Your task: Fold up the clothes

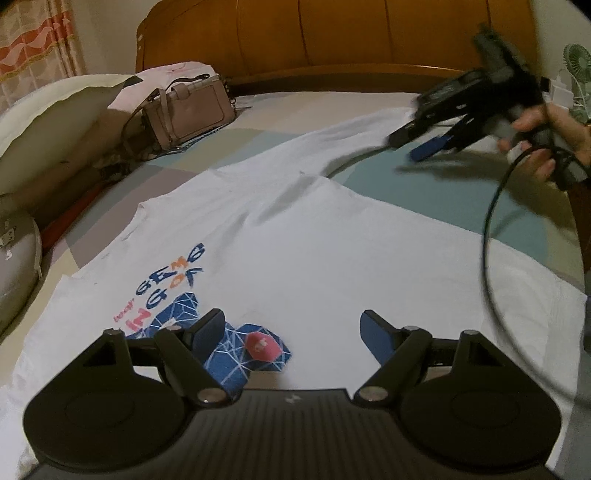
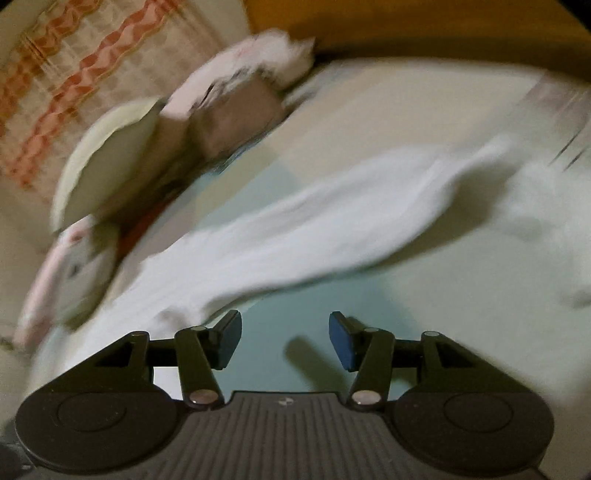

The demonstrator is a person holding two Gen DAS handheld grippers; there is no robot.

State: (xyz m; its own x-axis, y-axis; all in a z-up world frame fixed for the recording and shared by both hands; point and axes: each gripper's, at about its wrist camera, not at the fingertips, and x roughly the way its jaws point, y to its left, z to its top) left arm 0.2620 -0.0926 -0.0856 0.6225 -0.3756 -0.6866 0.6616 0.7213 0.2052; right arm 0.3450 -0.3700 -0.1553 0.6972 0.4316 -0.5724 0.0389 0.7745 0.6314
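Note:
A white T-shirt [image 1: 314,240] with a blue and pink print [image 1: 236,347] lies spread flat on the bed. One sleeve [image 1: 354,133] reaches toward the far right. My left gripper [image 1: 291,332] is open and empty, hovering over the printed part. My right gripper [image 1: 417,144] shows in the left wrist view at the far right, held in a hand above the sleeve end, open and empty. In the blurred right wrist view my right gripper [image 2: 284,339] is open over the bedsheet, with the sleeve [image 2: 295,229] just ahead.
A beige handbag [image 1: 188,110] and a pillow [image 1: 48,118] lie at the back left of the bed. A wooden headboard [image 1: 332,33] runs along the back. A black cable [image 1: 487,236] hangs from the right gripper over the shirt. A patterned bedsheet [image 1: 388,170] lies underneath.

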